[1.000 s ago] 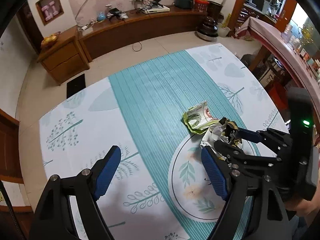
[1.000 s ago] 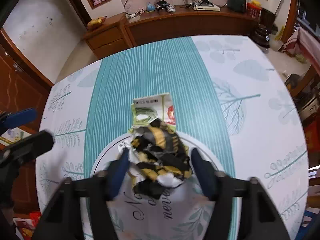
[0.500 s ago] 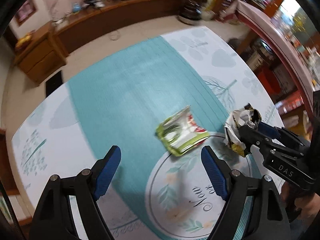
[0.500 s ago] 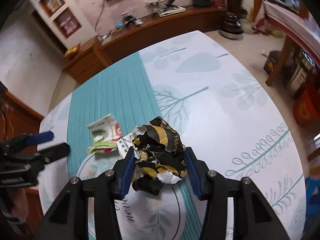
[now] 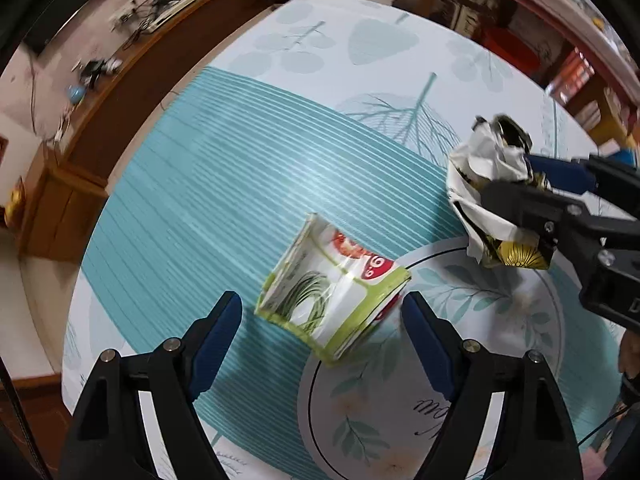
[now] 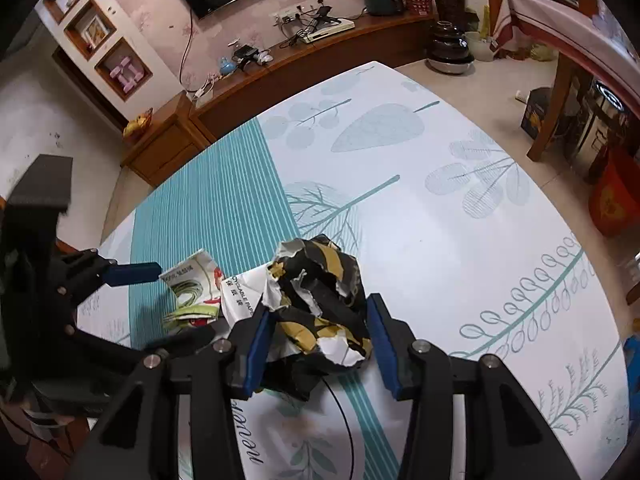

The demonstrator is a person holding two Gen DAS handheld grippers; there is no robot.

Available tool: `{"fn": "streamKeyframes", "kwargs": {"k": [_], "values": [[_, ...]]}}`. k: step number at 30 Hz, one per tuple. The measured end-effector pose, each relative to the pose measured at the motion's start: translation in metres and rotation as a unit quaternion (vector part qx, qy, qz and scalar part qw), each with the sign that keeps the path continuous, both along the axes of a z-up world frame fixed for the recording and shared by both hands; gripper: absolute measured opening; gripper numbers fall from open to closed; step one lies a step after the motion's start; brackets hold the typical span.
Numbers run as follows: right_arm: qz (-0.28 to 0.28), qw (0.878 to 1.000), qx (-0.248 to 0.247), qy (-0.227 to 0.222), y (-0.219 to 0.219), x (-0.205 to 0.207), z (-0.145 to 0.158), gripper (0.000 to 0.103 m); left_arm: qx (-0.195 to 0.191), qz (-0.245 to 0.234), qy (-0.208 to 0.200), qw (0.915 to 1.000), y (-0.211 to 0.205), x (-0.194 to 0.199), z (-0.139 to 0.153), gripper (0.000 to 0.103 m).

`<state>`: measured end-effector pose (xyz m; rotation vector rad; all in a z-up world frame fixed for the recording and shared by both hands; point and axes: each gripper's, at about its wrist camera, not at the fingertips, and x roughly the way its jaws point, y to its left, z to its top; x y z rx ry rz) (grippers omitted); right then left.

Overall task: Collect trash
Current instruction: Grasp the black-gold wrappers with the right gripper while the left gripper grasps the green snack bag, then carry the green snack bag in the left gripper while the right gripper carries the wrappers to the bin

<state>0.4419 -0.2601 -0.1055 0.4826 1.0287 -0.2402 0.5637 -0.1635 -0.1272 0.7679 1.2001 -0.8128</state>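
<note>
A green and white snack wrapper lies on the tablecloth where the teal stripe meets a printed circle. My left gripper points down over it, open, one blue finger on each side and neither touching. The right wrist view shows the same wrapper inside the left gripper. A crumpled black, gold and white paper wad sits between the pads of my right gripper, which squeeze it. In the left wrist view that wad hangs above the cloth in the right gripper.
The cloth-covered table runs far to the right and back. A wooden sideboard with cables lines the wall. On the floor beyond are a dark pot, a wooden table leg and a red bin.
My left gripper has swung over, rolled and come down around the snack wrapper. The right gripper has pinched tighter on the paper wad and carried it off to the right.
</note>
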Motion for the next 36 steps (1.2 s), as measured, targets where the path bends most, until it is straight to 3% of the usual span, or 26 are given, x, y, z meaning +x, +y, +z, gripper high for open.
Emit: {"fn": "streamKeyframes", "kwargs": {"k": [3,5,11,17,24,31,36], "values": [[0.008,1.0,-0.013,0.0,0.005,0.0,0.001,0.046,0.002,-0.01,0.001,1.0,-0.005,-0.005,-0.002,0.068],[0.013,1.0,-0.02,-0.001,0.008,-0.002,0.002,0.045,-0.005,-0.007,0.022,0.9997,-0.007,-0.006,0.0,0.037],[0.007,1.0,0.006,-0.003,0.008,-0.016,0.004,0.043,-0.004,0.021,-0.01,0.9997,-0.004,-0.024,0.014,0.02],[0.008,0.999,0.032,-0.012,0.02,-0.054,0.012,0.043,-0.027,0.043,-0.014,0.9986,0.009,-0.074,0.045,0.019],[0.009,0.997,0.064,-0.042,0.036,-0.135,0.04,0.043,-0.054,0.056,-0.014,0.9969,0.041,-0.149,0.099,0.019],[0.033,0.993,0.087,-0.067,0.034,-0.231,0.078,0.043,-0.081,0.107,-0.026,0.9906,0.067,-0.26,0.157,0.019],[0.071,0.991,0.08,-0.083,0.022,-0.309,0.105,0.042,-0.109,0.165,-0.027,0.9799,0.079,-0.349,0.183,0.019]]}}
